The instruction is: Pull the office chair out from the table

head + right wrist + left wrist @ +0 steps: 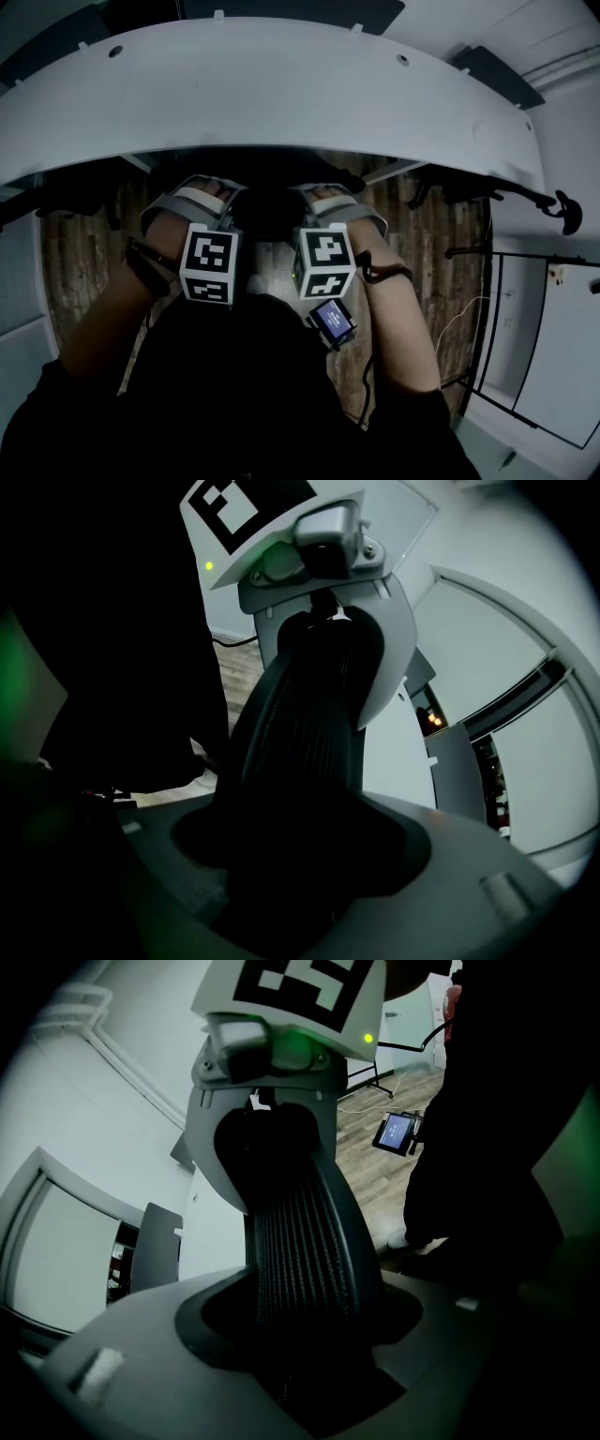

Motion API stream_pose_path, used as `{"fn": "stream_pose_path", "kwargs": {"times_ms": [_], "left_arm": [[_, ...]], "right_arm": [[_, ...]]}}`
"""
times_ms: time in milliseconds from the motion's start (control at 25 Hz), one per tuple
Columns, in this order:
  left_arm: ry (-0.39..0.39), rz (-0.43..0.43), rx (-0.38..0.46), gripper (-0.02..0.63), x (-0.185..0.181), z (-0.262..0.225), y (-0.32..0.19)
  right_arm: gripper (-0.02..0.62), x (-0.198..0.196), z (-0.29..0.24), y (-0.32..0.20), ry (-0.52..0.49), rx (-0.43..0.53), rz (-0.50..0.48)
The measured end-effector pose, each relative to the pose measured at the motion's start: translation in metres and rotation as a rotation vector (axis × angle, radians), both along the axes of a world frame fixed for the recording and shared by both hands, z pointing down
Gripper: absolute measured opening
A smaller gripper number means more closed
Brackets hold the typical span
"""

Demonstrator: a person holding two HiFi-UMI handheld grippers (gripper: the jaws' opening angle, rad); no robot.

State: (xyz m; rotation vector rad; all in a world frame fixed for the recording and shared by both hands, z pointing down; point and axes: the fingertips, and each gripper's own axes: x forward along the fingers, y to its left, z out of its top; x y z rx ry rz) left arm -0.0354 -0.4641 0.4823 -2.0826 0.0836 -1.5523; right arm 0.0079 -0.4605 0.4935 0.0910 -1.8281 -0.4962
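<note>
Straddling office chair (300,1241) backrest, left claw (200,193), right claw (337,202); white table (281,94) ahead

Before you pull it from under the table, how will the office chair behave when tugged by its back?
The chair back is ribbed mesh, so it will probably flex slightly yet resist slipping. The wood floor looks smooth and hard, so the chair should move easily; its base is hidden, so rolling is a guess.

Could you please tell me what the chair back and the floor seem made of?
Chair back: probably black woven mesh, matte; fine parallel ribs show. Floor: wood or wood-look planks, brown; grain and board seams show.
</note>
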Motion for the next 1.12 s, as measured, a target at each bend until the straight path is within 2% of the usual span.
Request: {"fn": "stream_pose_path", "kwargs": {"times_ms": [320,800,1120], "left_arm": [[-0.006,-0.031,0.019,0.284,0.016,-0.001,0.034],[-0.001,-0.038,-0.007,0.282,0.029,0.002,0.135],[-0.003,-0.028,0.026,0.282,0.027,0.006,0.197]], "right_arm": [[0.306,0.016,-0.001,0.035,-0.003,0.021,-0.021],[0.305,0.029,0.001,0.137,-0.011,-0.003,-0.030],[0.305,0.028,0.007,0.198,-0.009,0.031,-0.009]]}}
